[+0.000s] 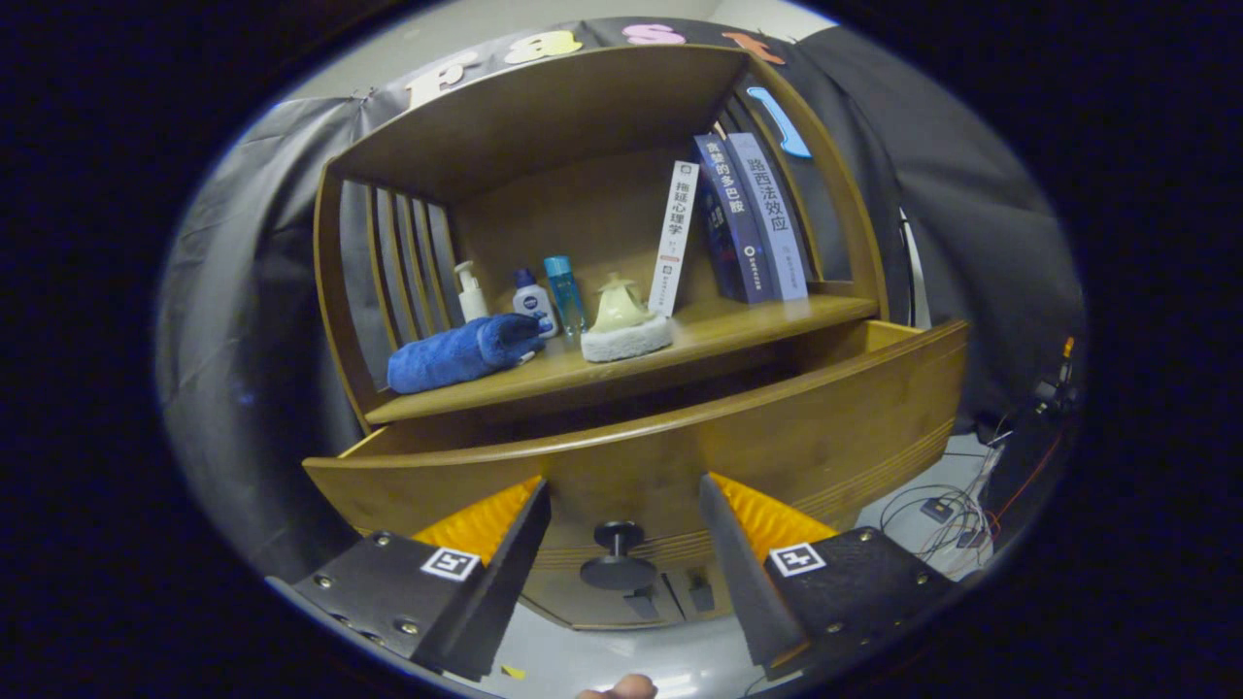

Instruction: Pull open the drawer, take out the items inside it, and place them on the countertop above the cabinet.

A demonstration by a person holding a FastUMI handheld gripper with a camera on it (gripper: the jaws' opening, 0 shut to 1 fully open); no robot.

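Already pulled out — drawer (680,437) standing open beneath the countertop (621,364) of the wooden cabinet (583,126).

Gripper (621,529) spread wide, holding nothing, its fingers (505,544) set either side of the dark round knob (619,558) on the drawer front and clear of it; knob sitting between them, touching neither. Drawer's inside hidden behind its tall front panel, so contents impossible to tell. Up on the countertop, beyond the fingers: a rolled blue towel (464,352) lying on its side, with a white pump bottle (471,291), a white bottle with a blue cap (534,303) and a slim clear blue bottle (564,291) upright just behind it; beside these a pale scrubber (623,325) — then a thin white book (675,238) and two blue books (753,218) leaning together. Cables (957,510) trailing on the floor beside the cabinet.
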